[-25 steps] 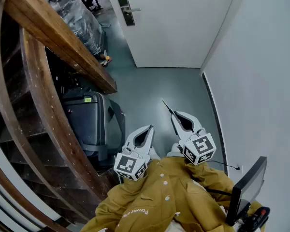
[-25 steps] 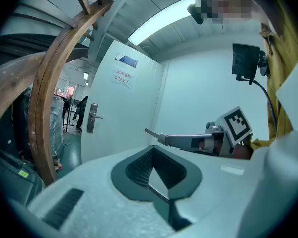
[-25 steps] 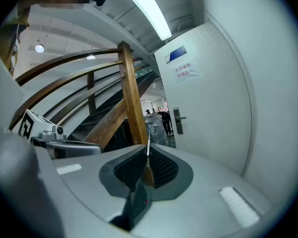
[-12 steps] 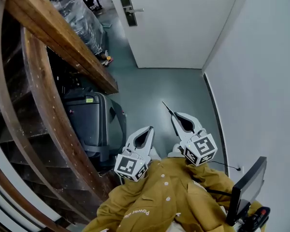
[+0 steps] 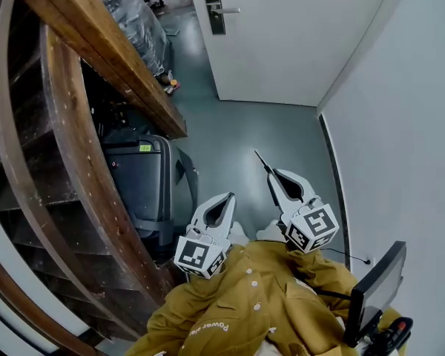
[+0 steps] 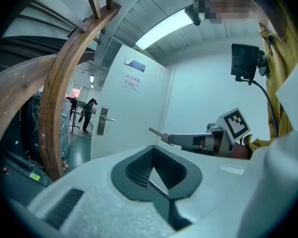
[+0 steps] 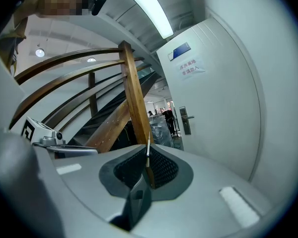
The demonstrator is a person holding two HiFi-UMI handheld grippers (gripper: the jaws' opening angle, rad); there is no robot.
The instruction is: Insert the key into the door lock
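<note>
Right claw: we see the right claw (image 5: 273, 175) clenched on the key (image 5: 261, 161); its two tips press together on it.
Key in the claw: the thin blade sticks out beyond the tips of the right claw, in line with it. In the right gripper view the key stands edge-on, straight up between the dark ribbed pads.
Key and lock: the key touches nothing except the claw. The lock plate (image 5: 214, 10) sits on the white door (image 5: 297, 43), well apart from the key, with a stretch of grey-blue floor (image 5: 237, 124) between them.
Direction: in the head view the lock plate is above the key tip and to its left. In the right gripper view it is to the right of the key tip.
Keyhole: it is too small for us to make out in any view.
Handle: a metal handle (image 5: 230, 10) comes out level from the lock plate, toward the right in the head view.
Left claw: the left claw (image 5: 228, 197) is clenched with nothing in it; its tips meet, and only a dark opening shows behind them.
Two claws: they are side by side and apart, and the right one reaches nearer to the door.
Sleeves: mustard sleeves (image 5: 245, 302) show behind both marker cubes.
Left side: a wooden stair rail (image 5: 96, 58) runs slanted, and a dark suitcase (image 5: 137, 184) stands under it on the floor, just beside the left claw.
Right side: a plain pale wall (image 5: 400, 124) runs up to the door.
</note>
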